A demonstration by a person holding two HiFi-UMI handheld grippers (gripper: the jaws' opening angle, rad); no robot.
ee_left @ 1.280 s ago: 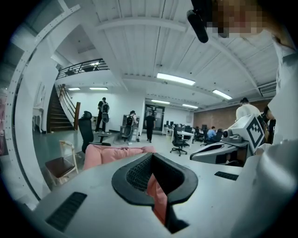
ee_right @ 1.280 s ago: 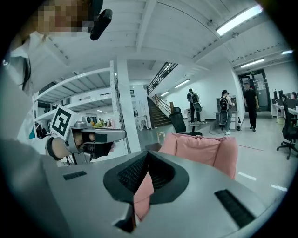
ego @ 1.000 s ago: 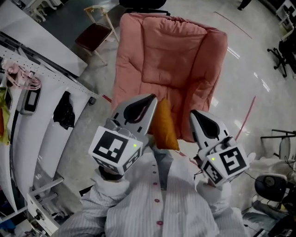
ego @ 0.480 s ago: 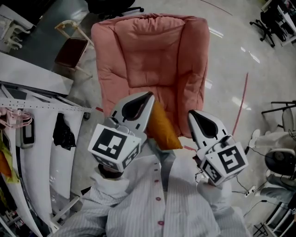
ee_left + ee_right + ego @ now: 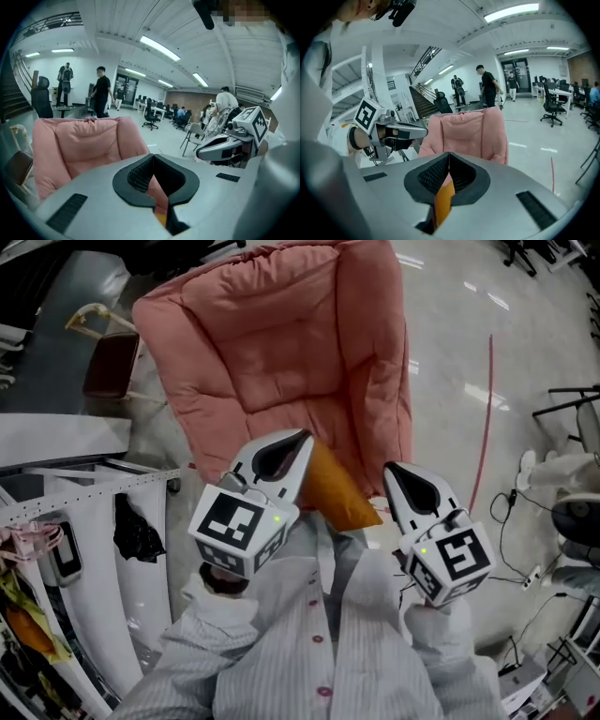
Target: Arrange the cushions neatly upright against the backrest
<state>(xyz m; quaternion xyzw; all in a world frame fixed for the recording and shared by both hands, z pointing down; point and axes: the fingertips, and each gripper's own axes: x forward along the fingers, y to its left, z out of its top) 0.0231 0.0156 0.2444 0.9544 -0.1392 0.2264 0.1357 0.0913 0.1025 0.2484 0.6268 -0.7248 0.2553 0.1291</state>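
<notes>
Closest in, against the person's striped shirt, the left gripper and right gripper each have their fingers pressed together on nothing. The orange cushion sits between them at the front edge of the pink armchair, just ahead of and below both tips. Whether the left one touches it I cannot tell. Its long axis slants from beside the left tip towards the right gripper, so the left is nearer. The backrest lies well beyond, so the cushion probably has to go deep into the seat.
</notes>
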